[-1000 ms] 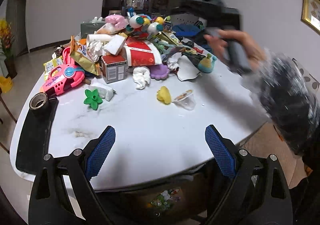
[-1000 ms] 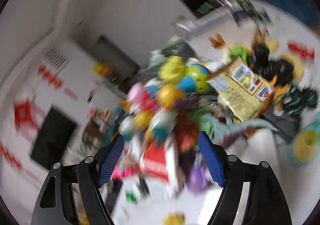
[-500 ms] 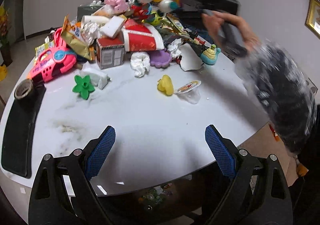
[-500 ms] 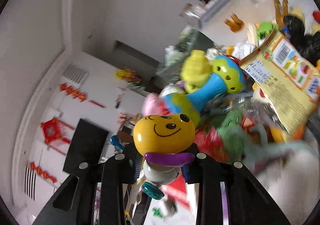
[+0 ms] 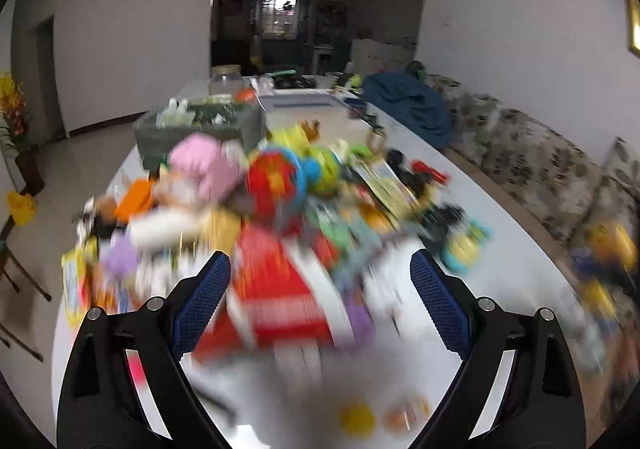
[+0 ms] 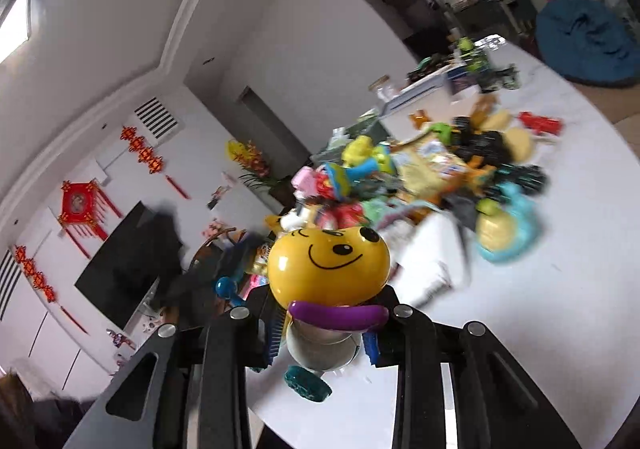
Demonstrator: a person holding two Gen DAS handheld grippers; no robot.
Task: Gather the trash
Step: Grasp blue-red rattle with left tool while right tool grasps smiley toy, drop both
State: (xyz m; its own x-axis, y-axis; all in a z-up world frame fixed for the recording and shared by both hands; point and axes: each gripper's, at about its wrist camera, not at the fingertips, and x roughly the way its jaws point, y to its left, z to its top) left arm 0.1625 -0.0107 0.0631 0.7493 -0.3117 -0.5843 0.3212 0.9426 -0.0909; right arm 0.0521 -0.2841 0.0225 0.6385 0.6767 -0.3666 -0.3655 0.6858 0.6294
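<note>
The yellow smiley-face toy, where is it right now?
In the right wrist view the yellow smiley-face toy is clamped in the right gripper, lifted in front of the toy pile on the white table.

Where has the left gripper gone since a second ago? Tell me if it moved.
Yes. The left gripper has pushed forward over the white table: the table's near edge has dropped from view, and the red carton now lies between its open fingers.

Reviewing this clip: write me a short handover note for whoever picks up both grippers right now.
Right gripper: shut on a yellow smiley-faced plastic toy with a purple collar, held above the white table.
Left gripper: open, empty, aimed at the blurred pile of toys and wrappers, red paper carton nearest.
Done: the toy is out of the pile; no bin in view.
Left: all trash is in the heap.
</note>
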